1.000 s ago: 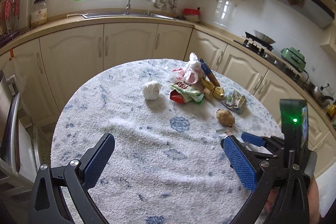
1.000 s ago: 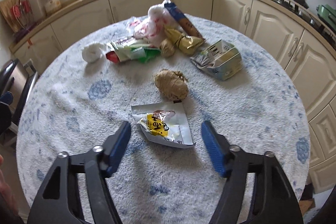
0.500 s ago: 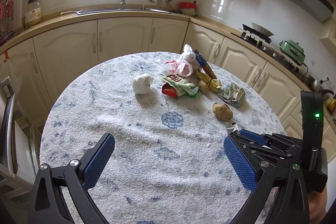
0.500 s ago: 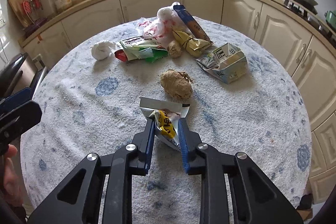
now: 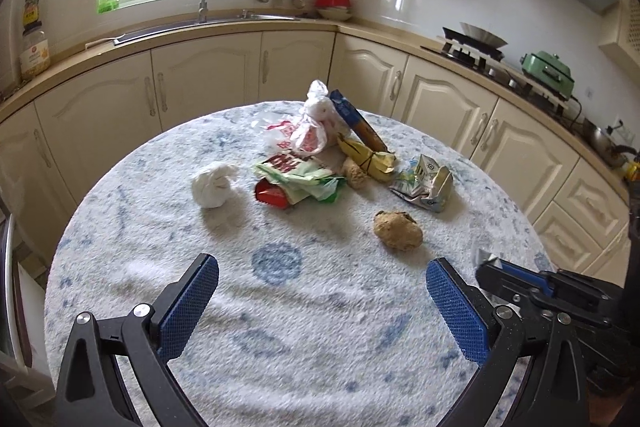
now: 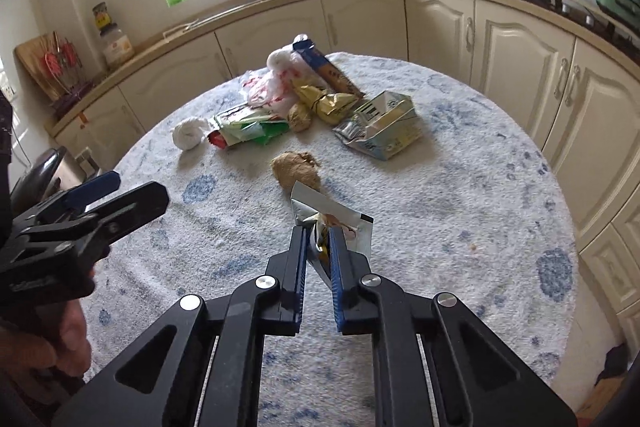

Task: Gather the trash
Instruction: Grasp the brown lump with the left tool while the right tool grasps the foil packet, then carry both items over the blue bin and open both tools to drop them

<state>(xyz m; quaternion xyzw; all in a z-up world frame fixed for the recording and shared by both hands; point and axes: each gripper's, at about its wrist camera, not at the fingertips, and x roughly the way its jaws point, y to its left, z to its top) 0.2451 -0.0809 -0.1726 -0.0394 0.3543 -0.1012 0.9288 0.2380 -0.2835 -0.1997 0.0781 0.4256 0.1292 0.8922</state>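
My right gripper [image 6: 318, 233] is closing, and its pads press on a white and silver snack wrapper [image 6: 340, 219] that hangs lifted just above the round table [image 6: 460, 211]. In the left wrist view the right gripper [image 5: 492, 273] shows at the right edge with a corner of the wrapper [image 5: 482, 255]. My left gripper [image 5: 320, 275] hovers open over the near table with nothing between its fingers. Beyond lie a brown crumpled lump [image 5: 398, 229], a crushed carton [image 5: 424, 185], a white tissue ball [image 5: 212, 185], a green and red packet [image 5: 296, 183], a yellow wrapper [image 5: 368, 157] and a plastic bag [image 5: 312, 131].
The table [image 5: 280, 327] wears a white and blue cloth. Cream cabinets [image 5: 208, 87] and a counter with a sink curve around behind it. A stove [image 5: 472, 45] stands at the right. A dark chair back [image 6: 38, 175] sits off the table's left side.
The right gripper shut on the snack wrapper and lifted it off the cloth. The left gripper moved nearer the trash pile and stayed open.
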